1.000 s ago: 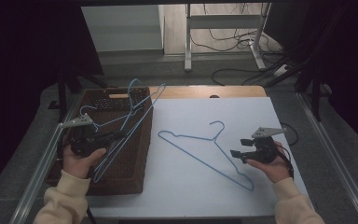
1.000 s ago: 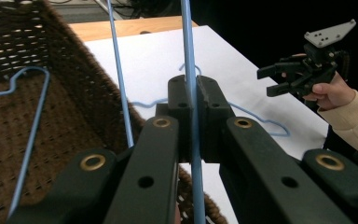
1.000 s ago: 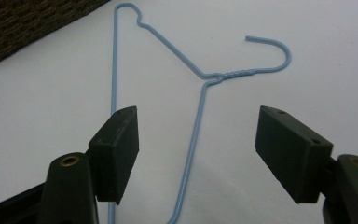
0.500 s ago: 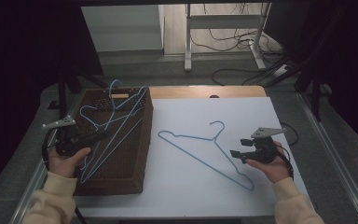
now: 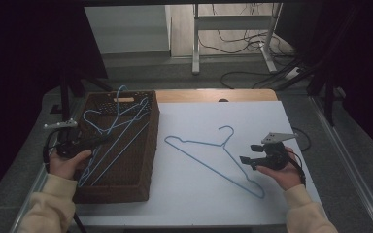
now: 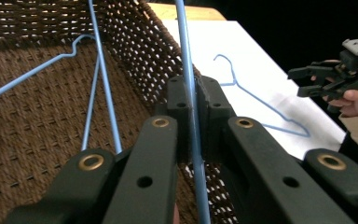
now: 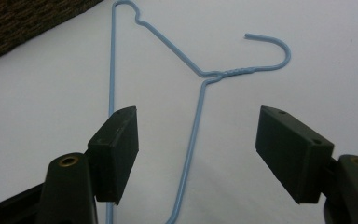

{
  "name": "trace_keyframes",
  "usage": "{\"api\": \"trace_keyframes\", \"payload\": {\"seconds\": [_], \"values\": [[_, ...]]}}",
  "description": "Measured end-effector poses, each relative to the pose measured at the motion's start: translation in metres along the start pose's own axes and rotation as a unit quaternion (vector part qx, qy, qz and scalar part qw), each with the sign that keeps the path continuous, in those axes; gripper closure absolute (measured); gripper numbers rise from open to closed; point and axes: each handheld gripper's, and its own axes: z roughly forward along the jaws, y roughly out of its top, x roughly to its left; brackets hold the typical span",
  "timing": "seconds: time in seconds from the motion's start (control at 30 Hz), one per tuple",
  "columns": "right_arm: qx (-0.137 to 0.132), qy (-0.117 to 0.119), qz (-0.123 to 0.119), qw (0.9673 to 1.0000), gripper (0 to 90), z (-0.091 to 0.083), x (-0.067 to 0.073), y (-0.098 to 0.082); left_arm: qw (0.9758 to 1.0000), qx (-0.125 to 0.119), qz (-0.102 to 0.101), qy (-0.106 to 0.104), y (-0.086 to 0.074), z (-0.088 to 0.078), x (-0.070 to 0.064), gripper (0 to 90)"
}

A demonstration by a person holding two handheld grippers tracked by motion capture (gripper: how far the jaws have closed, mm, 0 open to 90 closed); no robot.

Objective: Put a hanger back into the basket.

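Hanger wire [image 6: 186, 70] clamped, lower end cut off

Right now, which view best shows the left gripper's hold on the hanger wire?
The left gripper view: the left gripper has its jaws shut on the blue hanger wire above the wicker basket. The high view shows this small and dim; the right gripper view faces the hanger on the table.

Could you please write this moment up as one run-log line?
left hand-held gripper: shut on basket hanger | right hand-held gripper: open, above table hanger | wicker basket: hangers inside
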Motion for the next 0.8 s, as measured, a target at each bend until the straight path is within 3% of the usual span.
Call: {"api": "trace_keyframes", "payload": {"seconds": [0.23, 0.57, 0.63, 0.67, 0.7, 0.8], "values": [[0.002, 0.000, 0.000, 1.0000, 30.0, 0.000, 0.000, 0.000, 0.9997, 0.022, -0.004, 0.013, 0.001, 0.010, 0.013, 85.1], [0.003, 0.000, -0.001, 1.0000, 30.0, 0.000, 0.000, 0.000, 0.9971, 0.058, -0.022, 0.043, -0.011, 0.025, 0.031, 85.5], [0.003, -0.001, -0.001, 1.0000, 30.0, 0.000, 0.000, 0.000, 0.9964, 0.058, -0.036, 0.051, -0.013, 0.024, 0.035, 85.5], [0.003, 0.000, -0.001, 1.0000, 30.0, 0.000, 0.000, 0.000, 0.9935, 0.067, -0.053, 0.075, -0.013, 0.023, 0.039, 84.9], [0.003, 0.000, -0.001, 1.0000, 30.0, 0.000, 0.000, 0.000, 0.9935, 0.067, -0.053, 0.075, -0.013, 0.023, 0.039, 83.7], [0.003, 0.000, 0.000, 1.0000, 29.9, 0.001, 0.000, 0.000, 0.9855, 0.088, -0.076, 0.124, -0.016, 0.023, 0.046, 79.0]]}}
